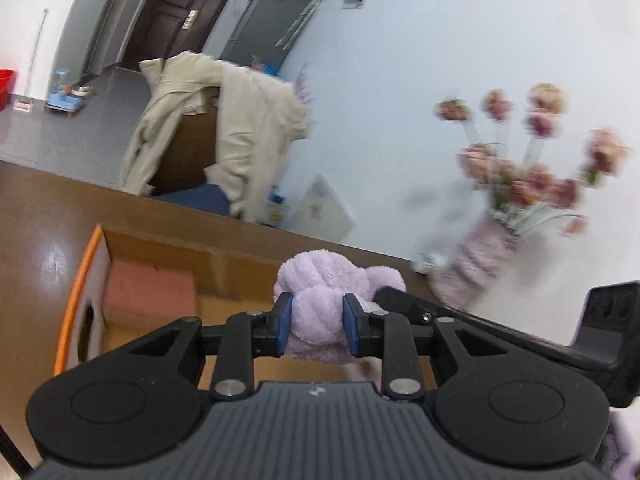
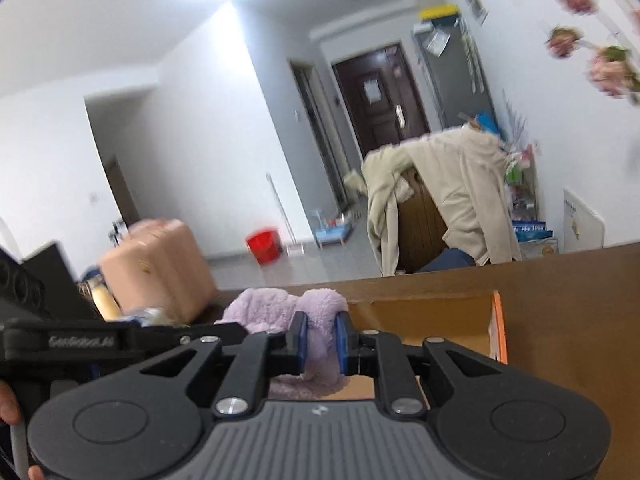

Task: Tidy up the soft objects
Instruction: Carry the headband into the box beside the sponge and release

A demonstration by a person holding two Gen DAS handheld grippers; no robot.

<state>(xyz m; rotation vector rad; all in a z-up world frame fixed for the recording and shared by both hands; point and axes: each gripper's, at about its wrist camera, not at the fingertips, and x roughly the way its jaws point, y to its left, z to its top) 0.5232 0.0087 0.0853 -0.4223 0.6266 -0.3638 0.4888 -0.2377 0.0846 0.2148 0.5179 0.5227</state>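
Lilac plush towel (image 1: 316, 320), pinched by left gripper (image 1: 316, 326) and right gripper (image 2: 320, 344), carried above cardboard box (image 1: 160, 256); next: lower and release inside.

black hand-held gripper (image 1: 316, 326) — blue pads (image 1: 285, 322), silver screws, ribbed grey body.

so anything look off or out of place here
Nothing looks spilled or damaged. The oddest thing is the beige coat draped unevenly over the chair back behind the table. The lilac plush cloth is bunched between both claws above the cardboard box.
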